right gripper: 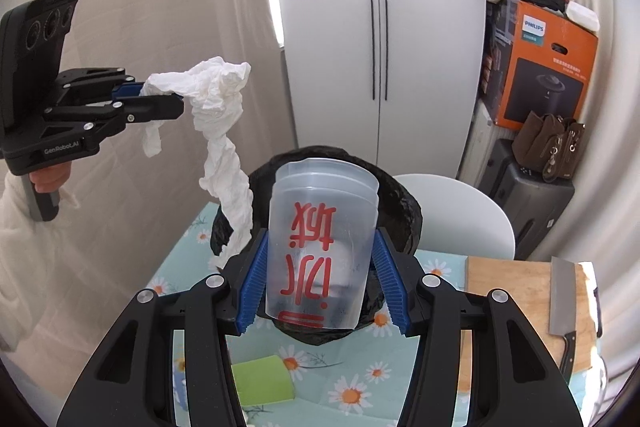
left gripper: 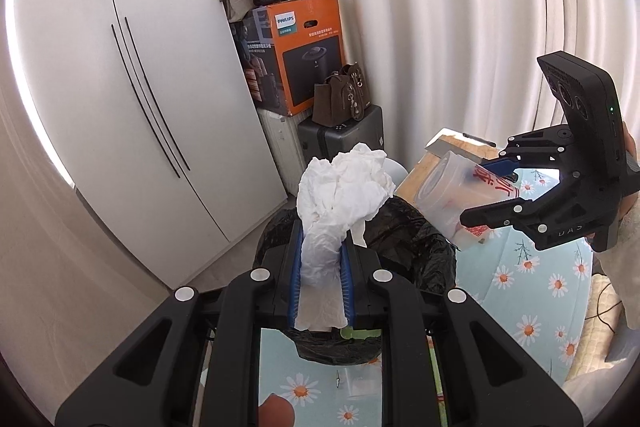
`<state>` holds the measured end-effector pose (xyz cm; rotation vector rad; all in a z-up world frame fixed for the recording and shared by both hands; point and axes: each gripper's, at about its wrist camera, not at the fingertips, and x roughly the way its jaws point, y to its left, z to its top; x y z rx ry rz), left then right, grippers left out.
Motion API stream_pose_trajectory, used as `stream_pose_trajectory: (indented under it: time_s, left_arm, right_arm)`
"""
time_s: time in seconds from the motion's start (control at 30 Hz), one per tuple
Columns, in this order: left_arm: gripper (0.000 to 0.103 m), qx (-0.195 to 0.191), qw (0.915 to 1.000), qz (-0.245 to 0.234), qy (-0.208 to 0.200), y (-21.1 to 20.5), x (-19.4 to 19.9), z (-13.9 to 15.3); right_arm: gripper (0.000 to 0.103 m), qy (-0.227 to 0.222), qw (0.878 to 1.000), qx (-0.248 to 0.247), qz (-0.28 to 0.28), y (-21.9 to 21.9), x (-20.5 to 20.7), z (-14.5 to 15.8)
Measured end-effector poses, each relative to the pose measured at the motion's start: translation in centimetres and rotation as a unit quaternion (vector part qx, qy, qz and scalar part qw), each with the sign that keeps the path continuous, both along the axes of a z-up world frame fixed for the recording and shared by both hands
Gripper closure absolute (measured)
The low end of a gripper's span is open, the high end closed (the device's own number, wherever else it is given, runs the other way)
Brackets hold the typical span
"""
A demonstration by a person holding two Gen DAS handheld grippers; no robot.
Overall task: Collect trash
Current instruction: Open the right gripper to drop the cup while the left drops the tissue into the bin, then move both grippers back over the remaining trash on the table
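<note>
Left claw grips a crumpled white tissue above the black-lined bin on the bench, while the right claw clamps a clear plastic cup over the same bin.

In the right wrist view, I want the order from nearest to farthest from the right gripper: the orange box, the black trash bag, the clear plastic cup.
1. Clear plastic cup with red characters: held between the pads of the right gripper.
2. Black trash bag: just behind the cup.
3. Orange cardboard box: far right, against the curtain.
</note>
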<state>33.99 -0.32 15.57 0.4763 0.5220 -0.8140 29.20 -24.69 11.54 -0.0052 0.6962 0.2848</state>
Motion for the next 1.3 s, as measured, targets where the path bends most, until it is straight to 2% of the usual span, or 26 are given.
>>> stream_pose_trajectory:
  time_s: [0.33,0.57,0.73,0.8,0.87,0.93,0.97,1.03,1.2,1.3]
  left_arm:
    - [0.085,0.027,0.9985,-0.019,0.043,-0.3,4.0,-5.1]
    - [0.085,0.063,0.9945,-0.035,0.077,-2.3,7.4,-10.4]
    - [0.084,0.084,0.9908,-0.047,0.096,-3.7,8.7,-13.2]
    - [0.076,0.083,0.9905,-0.039,0.103,-3.7,9.3,-13.6]
    - [0.043,0.068,0.9917,-0.032,0.105,-3.1,9.5,-13.4]
    - [0.027,0.040,0.9920,-0.031,0.116,-1.9,9.4,-12.7]
    - [0.018,0.028,0.9929,-0.028,0.113,-1.3,9.3,-12.2]
    - [0.007,0.015,0.9948,-0.016,0.100,-0.1,8.7,-11.3]
    - [0.006,0.032,0.9969,0.010,0.071,1.9,7.0,-10.5]
    - [0.006,0.039,0.9956,0.038,0.076,3.3,5.8,-10.4]
  right_arm:
    - [0.055,0.001,0.999,0.033,-0.038,0.4,3.5,-3.6]
    - [0.055,0.053,0.996,0.021,-0.073,0.7,7.9,-8.0]
    - [0.054,0.073,0.993,0.011,-0.088,0.6,9.6,-9.6]
    - [0.047,0.077,0.993,0.005,-0.089,0.7,9.7,-9.8]
    - [0.043,0.064,0.994,-0.016,-0.090,1.0,9.2,-9.5]
    - [0.038,0.051,0.995,-0.022,-0.085,1.1,8.4,-9.0]
    - [0.028,0.046,0.995,-0.021,-0.085,1.0,8.0,-8.6]
    - [0.018,0.034,0.995,-0.022,-0.087,0.8,7.0,-7.8]
    - [0.017,0.025,0.994,-0.029,-0.099,0.6,4.9,-6.8]
    - [0.017,0.025,0.995,-0.020,-0.096,0.4,3.8,-6.7]
